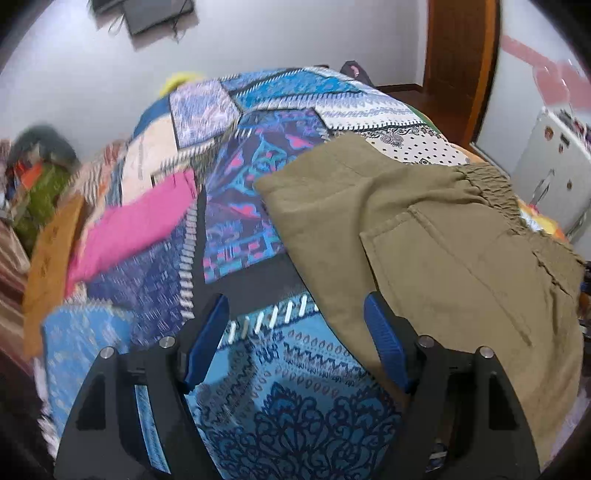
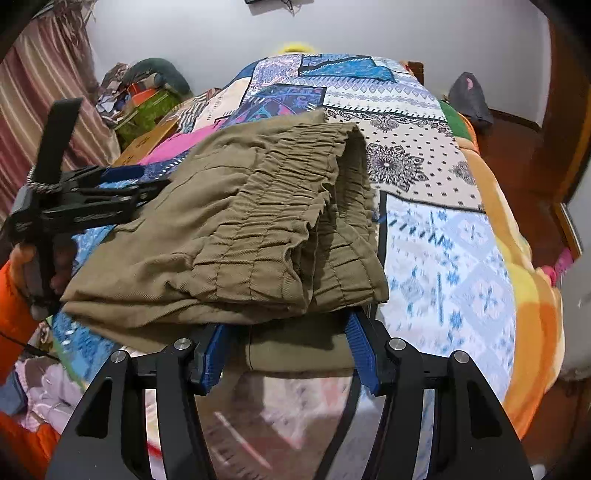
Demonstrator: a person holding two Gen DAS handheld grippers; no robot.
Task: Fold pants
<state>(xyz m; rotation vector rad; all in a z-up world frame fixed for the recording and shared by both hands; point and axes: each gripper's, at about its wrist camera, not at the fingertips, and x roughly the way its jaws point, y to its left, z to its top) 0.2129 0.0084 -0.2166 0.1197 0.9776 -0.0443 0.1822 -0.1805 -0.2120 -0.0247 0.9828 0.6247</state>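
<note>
— Blue pads on the left gripper (image 1: 295,332) stood wide apart, didn't they?

— They did, with only the patterned bedspread (image 1: 295,387) showing between them. Its right finger (image 1: 386,343) sat at the near edge of the khaki pants (image 1: 424,251), but nothing was clamped there.

— And the right gripper (image 2: 286,349)?

— Its jaws were partly open, and the tips ran under the folded pants (image 2: 236,236). Khaki cloth lay between the pads, though I could not tell whether they pressed on it.

— Where were the pants lying?

— On the bed, folded into a thick bundle on the bedspread (image 2: 443,266). The gathered elastic waistband (image 2: 280,206) faced the right camera, doubled over itself. From the left view the waistband (image 1: 491,192) sat at the far right of the bundle, and a pocket seam crossed the flat cloth nearer the camera.

— Could you see one gripper from the other?

— Yes. In the right view the left gripper (image 2: 122,177) lay at the bundle's left edge, and below it a hand (image 2: 26,258) in an orange sleeve (image 2: 14,314) gripped the handle.

— What lay beyond?

— A pink cloth (image 1: 136,229) lay on the bedspread left of the pants, beside a cardboard box (image 1: 51,266). An orange blanket (image 2: 532,295) ran along the right edge of the bed. Farther off were a striped curtain (image 2: 55,92), a white wall (image 2: 369,29), a wooden door (image 1: 458,48), and a white fridge (image 1: 546,166) at the right.
</note>
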